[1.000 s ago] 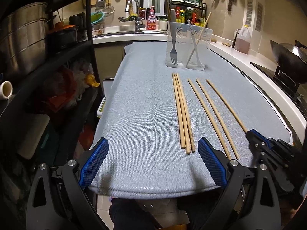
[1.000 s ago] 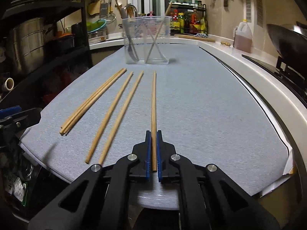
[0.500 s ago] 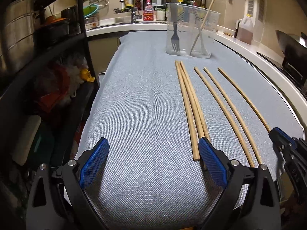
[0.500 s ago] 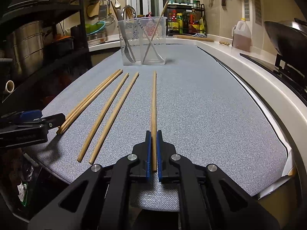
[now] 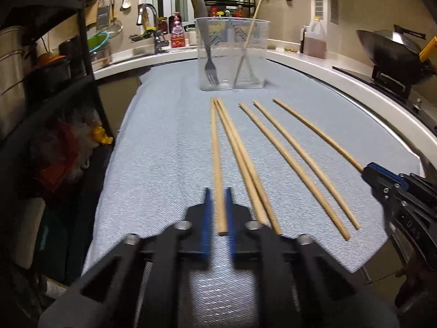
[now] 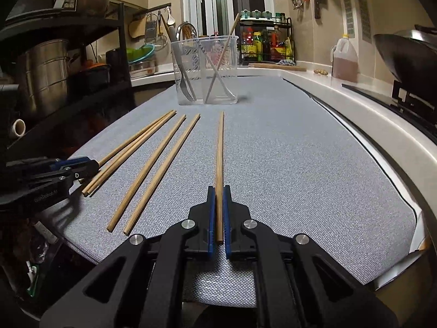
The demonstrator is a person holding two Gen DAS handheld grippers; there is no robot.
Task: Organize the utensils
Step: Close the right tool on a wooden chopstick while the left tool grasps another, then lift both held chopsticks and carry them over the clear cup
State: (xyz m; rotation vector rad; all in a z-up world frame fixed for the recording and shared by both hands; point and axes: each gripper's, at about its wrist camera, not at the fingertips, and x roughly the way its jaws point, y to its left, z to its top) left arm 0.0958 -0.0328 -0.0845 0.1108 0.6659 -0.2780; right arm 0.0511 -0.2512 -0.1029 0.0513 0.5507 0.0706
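Note:
Several wooden chopsticks lie lengthwise on the grey mat. My left gripper has its blue pads close around the near end of the leftmost chopstick, with small gaps still showing on both sides. My right gripper is shut on the rightmost chopstick, which lies flat on the mat. A clear plastic holder at the far end holds a fork and a few sticks; it also shows in the right wrist view.
A black shelf rack with pots stands along the left. A white counter with a wok and an oil jug runs along the right. A sink is behind the holder.
My left gripper has moved right onto the leftmost chopstick and its jaws have closed from wide open to nearly shut around it. My right gripper stays shut on its chopstick.

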